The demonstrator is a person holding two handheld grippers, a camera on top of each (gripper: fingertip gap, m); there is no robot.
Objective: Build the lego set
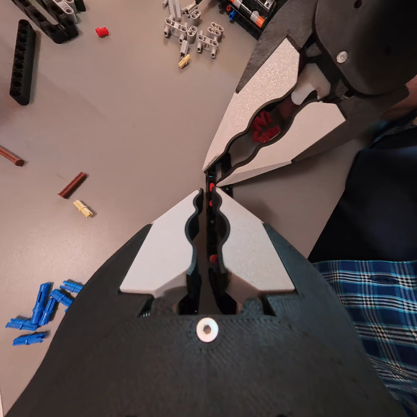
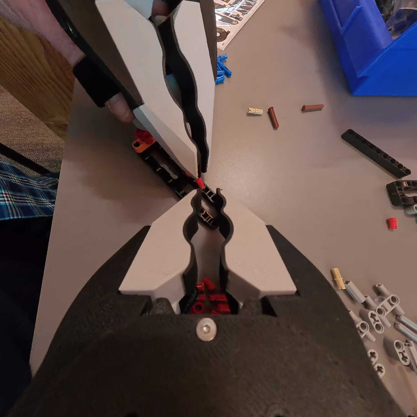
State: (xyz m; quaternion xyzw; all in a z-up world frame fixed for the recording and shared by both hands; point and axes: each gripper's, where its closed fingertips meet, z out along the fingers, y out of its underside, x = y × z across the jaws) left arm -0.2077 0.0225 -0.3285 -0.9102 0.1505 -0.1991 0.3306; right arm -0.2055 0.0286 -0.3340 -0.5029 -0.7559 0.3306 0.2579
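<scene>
A black beam assembly point(image 2: 180, 189) lies on the grey table point(image 2: 282, 180), with an orange piece point(image 2: 139, 144) at its far end. My left gripper point(image 1: 208, 190) is shut on a small red pin point(image 2: 199, 181) and holds it against the beam's top; in the right wrist view it reaches down from above point(image 2: 201, 172). In the left wrist view the beam point(image 1: 211, 225) runs edge-on between my left fingers, with red pins point(image 1: 213, 258) in it. My right gripper point(image 2: 208, 192) is shut on the beam's near end; it enters the left wrist view from the upper right point(image 1: 213, 178).
Loose red pins point(image 2: 211, 300) lie under my right gripper. Also on the table: blue pins point(image 1: 40, 311), a tan pin point(image 1: 83, 208), brown axles point(image 1: 72, 185), a long black beam point(image 2: 375, 153), grey connectors point(image 2: 379, 316), a red bush point(image 2: 392, 223) and a blue bin point(image 2: 372, 56). A person's plaid shirt point(image 1: 372, 316) is by the table edge. My left and right fingertips are right by each other. From either gripper's tips it is about 15 cm to the red bush point(image 2: 392, 223). It turns up in the left wrist view point(image 1: 102, 31) as well.
</scene>
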